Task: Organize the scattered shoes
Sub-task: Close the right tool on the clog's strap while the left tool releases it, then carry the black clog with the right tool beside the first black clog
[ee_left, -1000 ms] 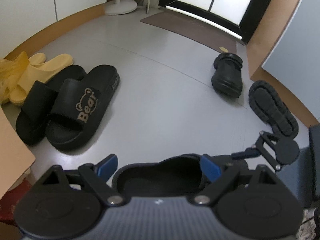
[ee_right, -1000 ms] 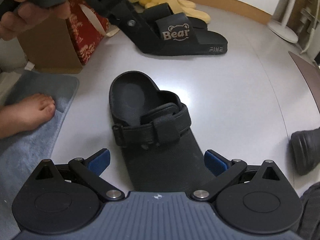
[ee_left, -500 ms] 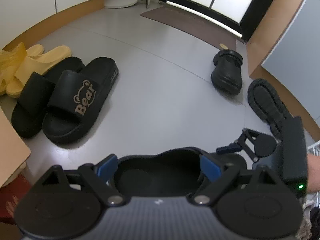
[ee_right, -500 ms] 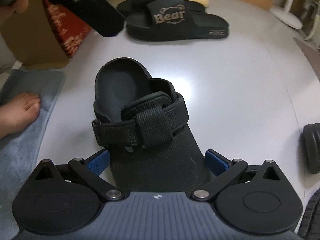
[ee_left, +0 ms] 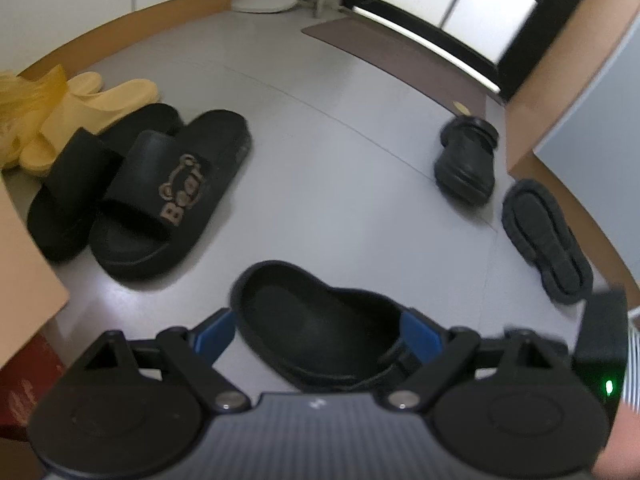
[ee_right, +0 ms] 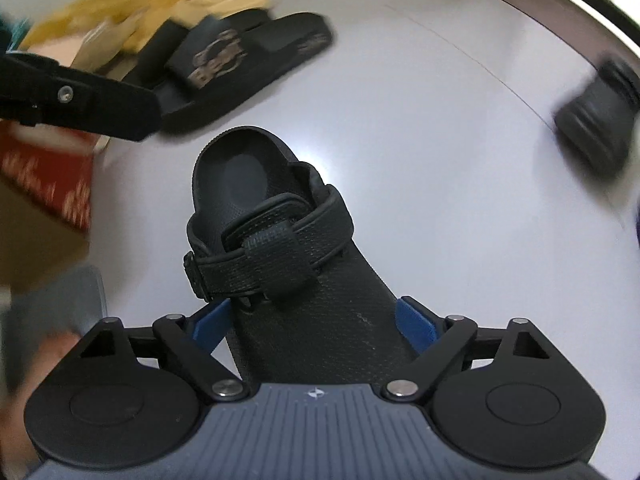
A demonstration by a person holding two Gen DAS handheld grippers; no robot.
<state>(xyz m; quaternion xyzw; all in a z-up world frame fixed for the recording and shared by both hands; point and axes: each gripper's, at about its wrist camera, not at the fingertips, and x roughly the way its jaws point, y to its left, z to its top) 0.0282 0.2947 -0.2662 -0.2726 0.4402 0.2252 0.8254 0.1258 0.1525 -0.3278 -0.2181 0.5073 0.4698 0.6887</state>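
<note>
Both grippers straddle one black clog (ee_right: 276, 248) (heel away, toe toward the right gripper (ee_right: 316, 326), closing, unclamped).

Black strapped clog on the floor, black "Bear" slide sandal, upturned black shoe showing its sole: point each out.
Black strapped clog (ee_right: 276, 252): right wrist view, on its strap.
Black "Bear" slide sandal (ee_left: 160, 184): left wrist view, on the printed band.
Upturned black shoe (ee_left: 546, 240): left wrist view, on its treaded sole.
</note>
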